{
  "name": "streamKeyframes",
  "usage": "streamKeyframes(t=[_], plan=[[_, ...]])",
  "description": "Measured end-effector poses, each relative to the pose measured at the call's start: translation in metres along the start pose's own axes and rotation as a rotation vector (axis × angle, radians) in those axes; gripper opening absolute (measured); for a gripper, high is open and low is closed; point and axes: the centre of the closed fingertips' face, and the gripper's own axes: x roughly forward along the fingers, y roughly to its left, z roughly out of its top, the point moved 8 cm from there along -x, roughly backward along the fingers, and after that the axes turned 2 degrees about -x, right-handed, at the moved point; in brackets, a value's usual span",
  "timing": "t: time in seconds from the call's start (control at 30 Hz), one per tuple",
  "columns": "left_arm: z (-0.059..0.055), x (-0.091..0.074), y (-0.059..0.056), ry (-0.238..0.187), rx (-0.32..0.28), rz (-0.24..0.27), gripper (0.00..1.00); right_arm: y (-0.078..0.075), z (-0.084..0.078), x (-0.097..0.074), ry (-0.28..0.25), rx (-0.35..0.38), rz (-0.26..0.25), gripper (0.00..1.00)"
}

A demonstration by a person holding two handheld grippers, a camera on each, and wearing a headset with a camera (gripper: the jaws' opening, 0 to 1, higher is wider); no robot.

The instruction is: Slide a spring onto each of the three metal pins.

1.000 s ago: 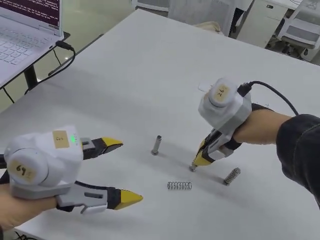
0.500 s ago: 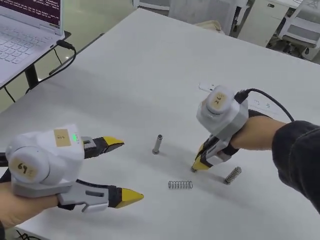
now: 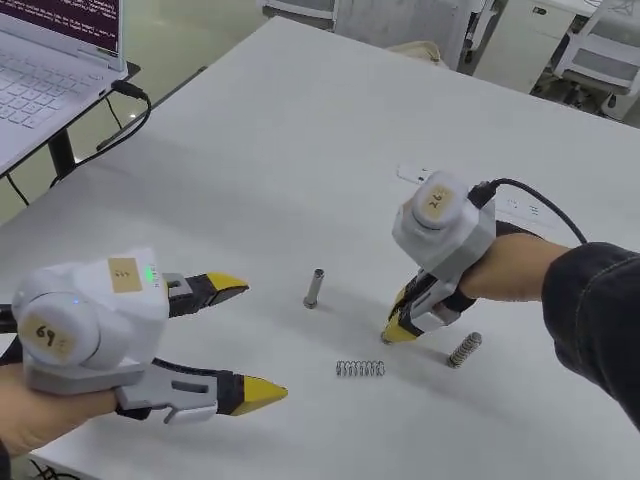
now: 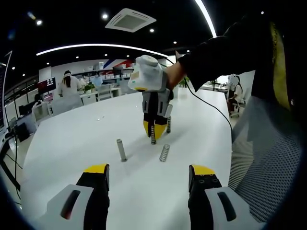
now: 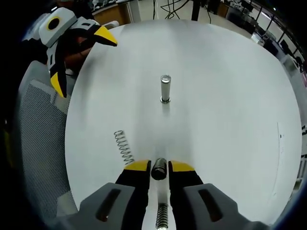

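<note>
The right gripper (image 3: 396,330) is seen clamped on a metal pin (image 5: 159,168) at its yellow tips. The left gripper (image 3: 260,340) is held with its jaws wide apart and empty. A loose spring (image 3: 360,369) is laid flat between the two grippers, and a bare upright pin (image 3: 314,289) is stood just beyond it.

This looks like an open-plan office: a long white table (image 3: 290,140), a laptop (image 3: 40,75) beside it, office chairs (image 3: 600,50) behind. Overhead run strip lights (image 4: 96,46) and a ceiling air vent (image 4: 130,20).
</note>
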Motion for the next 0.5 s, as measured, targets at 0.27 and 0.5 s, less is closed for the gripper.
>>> streamKeyframes(t=[0.27, 0.5], plan=[[0.0, 0.001, -0.001, 0.004, 0.0, -0.005, 0.63, 0.001, -0.001, -0.003, -0.011, 0.002, -0.005, 0.18], [0.001, 0.003, -0.002, 0.005, 0.003, -0.012, 0.62, 0.001, 0.0, -0.01, -0.042, 0.012, -0.014, 0.21]])
